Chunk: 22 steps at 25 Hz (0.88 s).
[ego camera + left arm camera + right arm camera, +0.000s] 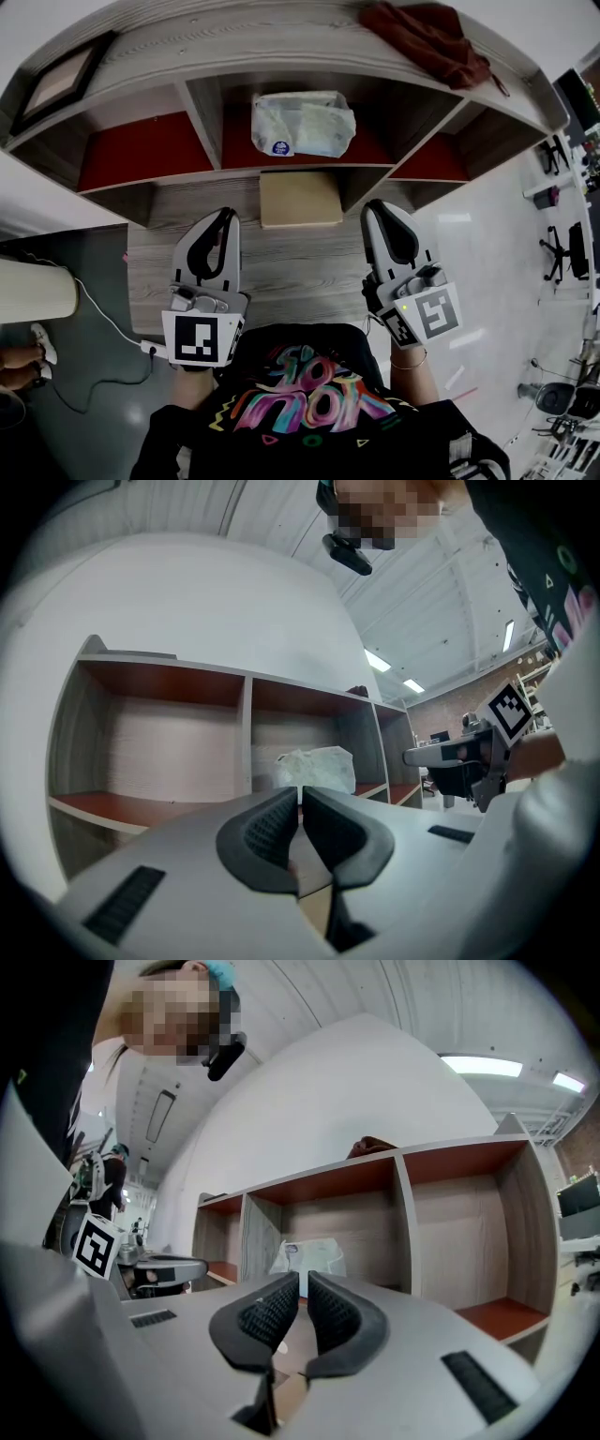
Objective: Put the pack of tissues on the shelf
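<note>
**Operator:** Two units to report. What is the state of each hand-held gripper?

**Inspector:** The left hand-held gripper (224,216) is closed. Its pads meet at the tips and nothing sits between them. The right hand-held gripper (378,207) is almost closed. A thin slit shows between its pads, and the slit is empty. Both point level at the shelf unit (281,58), side by side, in front of its lower board.

**Operator:** Where is the pack of tissues (302,123)?

**Inspector:** It lies in the middle compartment of the upper row, on the red floor of that compartment. It is clear of both side walls and well apart from both grippers. Each gripper view shows it straight ahead, past the jaw tips.

**Operator:** What else is on the unit?

**Inspector:** A flat tan box (300,199) lies directly below the middle compartment, between the two grippers and slightly beyond their tips. A dark red cloth (427,37) lies on the top board at the right end. A picture frame (61,80) lies on the top board at the left end.
</note>
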Motion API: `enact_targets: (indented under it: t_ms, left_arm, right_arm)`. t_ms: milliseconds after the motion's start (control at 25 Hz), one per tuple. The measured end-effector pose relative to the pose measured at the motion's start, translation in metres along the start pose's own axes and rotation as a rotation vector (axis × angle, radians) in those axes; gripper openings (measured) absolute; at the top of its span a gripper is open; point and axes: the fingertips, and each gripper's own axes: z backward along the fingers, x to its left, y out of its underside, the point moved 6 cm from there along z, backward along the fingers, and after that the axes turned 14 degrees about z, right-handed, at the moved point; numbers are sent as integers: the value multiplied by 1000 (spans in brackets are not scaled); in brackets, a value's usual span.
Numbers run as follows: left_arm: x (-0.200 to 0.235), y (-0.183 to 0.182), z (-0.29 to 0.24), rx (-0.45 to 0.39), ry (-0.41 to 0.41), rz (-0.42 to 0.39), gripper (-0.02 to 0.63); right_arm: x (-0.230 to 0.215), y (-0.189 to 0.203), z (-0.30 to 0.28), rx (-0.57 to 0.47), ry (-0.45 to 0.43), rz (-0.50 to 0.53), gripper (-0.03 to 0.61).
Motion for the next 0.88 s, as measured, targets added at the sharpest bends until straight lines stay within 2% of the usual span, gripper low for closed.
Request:
enact_targets:
  t_ms: [400, 640, 880]
  left_arm:
    - [7, 6, 5, 13, -18, 19, 34]
    - [16, 12, 13, 29, -50, 23, 34]
    - [23, 13, 15, 32, -76, 23, 34]
  right_arm:
    - [-5, 21, 26, 73, 47, -14, 17]
    - [-5, 22, 26, 33, 51, -108, 17]
    - [-6, 32, 25, 62, 53, -109, 17]
